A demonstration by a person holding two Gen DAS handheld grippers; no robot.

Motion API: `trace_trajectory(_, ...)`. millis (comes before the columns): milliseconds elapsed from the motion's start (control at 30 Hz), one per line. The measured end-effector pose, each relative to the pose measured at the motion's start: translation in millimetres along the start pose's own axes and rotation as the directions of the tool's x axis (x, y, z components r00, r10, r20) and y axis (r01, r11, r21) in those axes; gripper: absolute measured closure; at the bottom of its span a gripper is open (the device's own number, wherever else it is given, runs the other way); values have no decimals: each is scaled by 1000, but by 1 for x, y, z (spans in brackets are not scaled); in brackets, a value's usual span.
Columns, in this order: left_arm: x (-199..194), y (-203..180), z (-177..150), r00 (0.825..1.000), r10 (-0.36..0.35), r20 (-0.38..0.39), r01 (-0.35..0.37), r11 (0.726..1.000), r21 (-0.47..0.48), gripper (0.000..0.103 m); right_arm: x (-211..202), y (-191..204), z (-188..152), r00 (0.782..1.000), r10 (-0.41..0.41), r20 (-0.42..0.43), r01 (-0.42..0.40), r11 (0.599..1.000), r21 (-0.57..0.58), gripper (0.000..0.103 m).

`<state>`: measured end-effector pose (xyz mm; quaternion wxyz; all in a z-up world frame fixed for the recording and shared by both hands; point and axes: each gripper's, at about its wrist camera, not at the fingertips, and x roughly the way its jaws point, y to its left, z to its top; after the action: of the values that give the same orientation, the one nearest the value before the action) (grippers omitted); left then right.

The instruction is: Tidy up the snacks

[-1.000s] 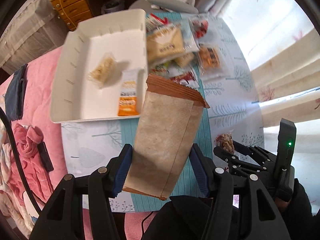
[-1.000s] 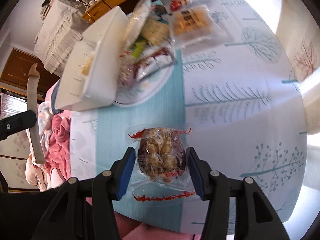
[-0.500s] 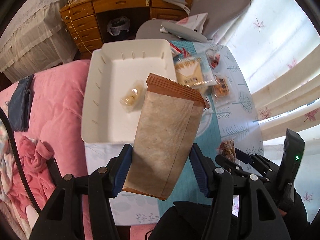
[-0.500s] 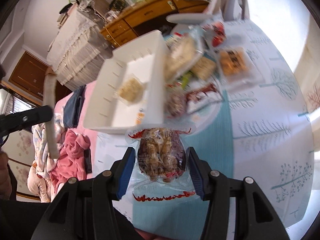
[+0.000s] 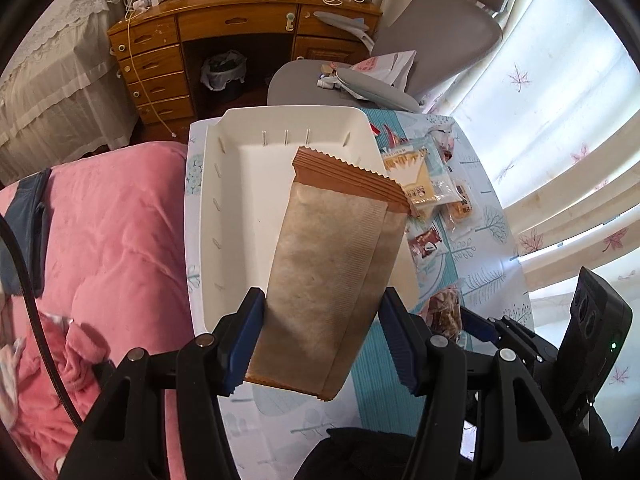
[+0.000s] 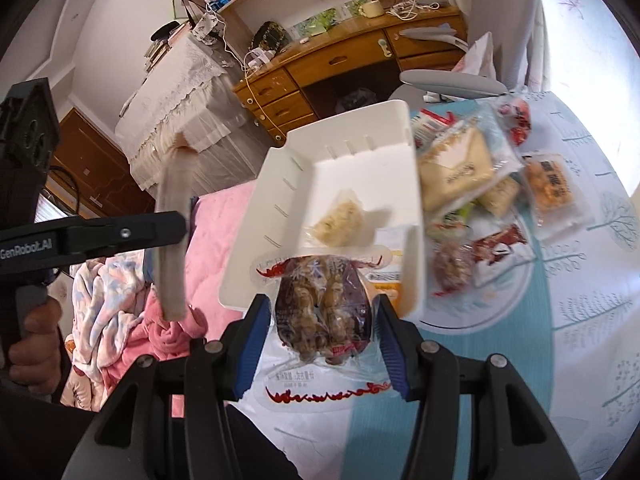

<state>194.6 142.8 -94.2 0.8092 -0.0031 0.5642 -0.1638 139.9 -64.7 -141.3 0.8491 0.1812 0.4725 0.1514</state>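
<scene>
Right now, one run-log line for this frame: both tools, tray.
left tool: shut on brown packet | right tool: shut on clear nut packet | white tray: two snacks inside

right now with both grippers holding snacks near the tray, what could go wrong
1. The left gripper pinches the brown packet only near its bottom end, so the long upper part could swing or slip as it travels.
2. The right gripper grips a slick clear bag of nuts; it might slide out.
3. The white tray sits by the table edge over the pink blanket; a bump could push it off.
</scene>
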Motion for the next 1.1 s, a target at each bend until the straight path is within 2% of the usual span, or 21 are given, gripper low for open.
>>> trace_trajectory(233,17,33,4,999,-38,9,38,999,-7,46,22,27,-3,999,-34,9,34,999,-15,48)
trace_trajectory(333,24,42,4,998,-60,-15,59,998,-22,44,28,32,-5,999,-35,2,35,999,-16,43)
trace_trajectory(367,26,45,4,998,-66,-22,65,997,-30,42,29,34,-5,999,-43,7,44,999,-16,43)
trace_trajectory(400,28,49,3,997,-74,-28,73,996,-42,30,29,35,-5,999,-41,14,41,999,-14,43)
trace_trajectory(467,30,53,2,996,-81,-25,79,995,-62,17,30,35,-4,999,-45,0,45,999,-7,43)
trace_trajectory(600,31,56,1,994,-104,-19,102,991,-92,17,27,35,-5,997,-72,-18,72,997,2,35)
trace_trajectory(833,30,36,-6,996,-86,-19,84,992,-96,17,12,28,-11,998,-70,-5,70,998,-9,32)
trace_trajectory(1100,25,-18,-19,999,-53,-4,52,985,-163,17,-17,-4,-5,999,-31,-24,29,996,-85,32)
